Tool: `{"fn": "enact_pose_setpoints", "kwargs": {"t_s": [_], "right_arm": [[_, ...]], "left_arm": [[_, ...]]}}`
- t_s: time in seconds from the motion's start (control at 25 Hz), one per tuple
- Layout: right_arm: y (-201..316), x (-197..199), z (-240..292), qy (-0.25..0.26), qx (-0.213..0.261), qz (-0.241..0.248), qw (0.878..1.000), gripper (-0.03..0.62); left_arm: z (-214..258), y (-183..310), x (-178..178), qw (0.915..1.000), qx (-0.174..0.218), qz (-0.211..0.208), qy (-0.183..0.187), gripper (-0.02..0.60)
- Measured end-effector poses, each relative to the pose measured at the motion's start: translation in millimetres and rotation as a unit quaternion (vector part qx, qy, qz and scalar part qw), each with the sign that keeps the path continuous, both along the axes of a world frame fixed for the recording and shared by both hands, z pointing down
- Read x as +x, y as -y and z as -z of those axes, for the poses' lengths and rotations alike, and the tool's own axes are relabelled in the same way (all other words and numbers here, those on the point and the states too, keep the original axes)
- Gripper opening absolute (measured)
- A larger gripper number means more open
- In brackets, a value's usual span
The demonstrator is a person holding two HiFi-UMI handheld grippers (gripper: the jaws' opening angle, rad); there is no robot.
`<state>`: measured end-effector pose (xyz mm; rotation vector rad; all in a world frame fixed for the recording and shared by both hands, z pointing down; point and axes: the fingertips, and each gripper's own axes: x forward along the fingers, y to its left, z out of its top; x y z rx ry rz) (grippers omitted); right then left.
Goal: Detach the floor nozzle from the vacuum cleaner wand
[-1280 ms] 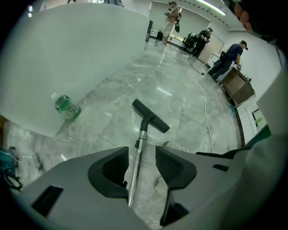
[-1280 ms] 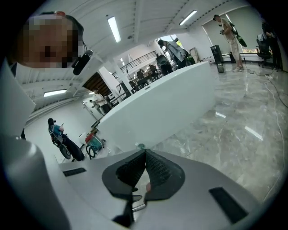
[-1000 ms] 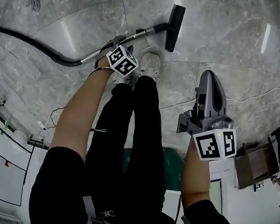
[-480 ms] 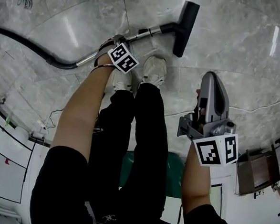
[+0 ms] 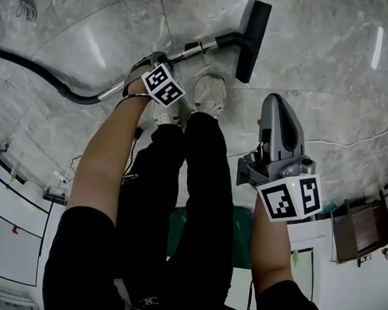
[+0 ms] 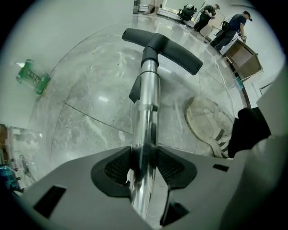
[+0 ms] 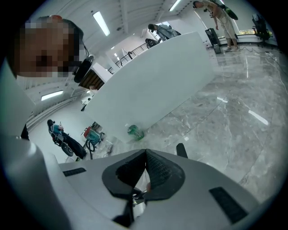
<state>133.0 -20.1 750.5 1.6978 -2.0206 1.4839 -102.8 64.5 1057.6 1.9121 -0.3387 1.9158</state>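
Note:
The vacuum wand (image 5: 188, 50) lies on the grey marble floor, a chrome tube that runs from a black hose (image 5: 28, 63) at the left to the black floor nozzle (image 5: 250, 39) at the upper right. My left gripper (image 5: 155, 59) points straight down and is shut on the wand's near part. In the left gripper view the wand (image 6: 146, 103) passes between the pads of the left gripper (image 6: 144, 155), and the nozzle (image 6: 163, 43) is still attached beyond. My right gripper (image 5: 272, 100) hangs right of the legs, shut and empty. In its own view the right gripper (image 7: 145, 157) has its jaws together.
The person's shoes (image 5: 208, 92) stand just beside the wand, one (image 6: 207, 121) close to the left jaws. A green bottle (image 7: 135, 132) lies by a white wall. A thin cable (image 5: 367, 137) crosses the floor at the right, near a cardboard box (image 5: 355, 225). People stand far off (image 6: 234, 24).
The left gripper has kept its hold on the wand. The right gripper, still shut, has drawn a little nearer to the nozzle. The view has shifted slightly.

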Motion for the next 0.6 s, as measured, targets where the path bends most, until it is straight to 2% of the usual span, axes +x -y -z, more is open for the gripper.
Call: {"fn": "enact_pose_setpoints", "kwargs": {"t_s": [0.2, 0.24, 0.32, 0.4, 0.44, 0.52, 0.6], "right_arm": [[-16.9, -12.5, 10.5, 0.014, -0.022, -0.003, 1.000, 0.015], [-18.7, -17.3, 11.3, 0.021, -0.029, -0.007, 0.999, 0.042], [-20.7, -27.1, 10.6, 0.038, -0.052, -0.020, 0.998, 0.145], [-17.8, -28.7, 10.5, 0.050, -0.077, -0.056, 0.994, 0.255], [-13.6, -24.5, 12.1, 0.053, -0.083, -0.084, 0.992, 0.282], [-0.3, -11.4, 20.3, 0.059, -0.078, -0.146, 0.984, 0.310], [17.2, -0.5, 33.1, 0.057, -0.058, -0.193, 0.978, 0.310]], "left_arm": [[78.7, 6.3, 30.8, 0.9970, 0.023, -0.003, -0.074, 0.176], [97.3, 9.7, 37.7, 0.9955, 0.029, 0.000, -0.090, 0.176], [135.6, 18.6, 51.3, 0.9917, 0.042, 0.008, -0.121, 0.176], [172.1, 27.7, 64.5, 0.9874, 0.054, 0.016, -0.148, 0.176], [189.3, 31.0, 71.1, 0.9849, 0.059, 0.018, -0.162, 0.176], [222.3, 33.1, 82.7, 0.9791, 0.063, 0.016, -0.193, 0.176], [252.6, 30.5, 90.2, 0.9732, 0.067, 0.011, -0.220, 0.176]]}}
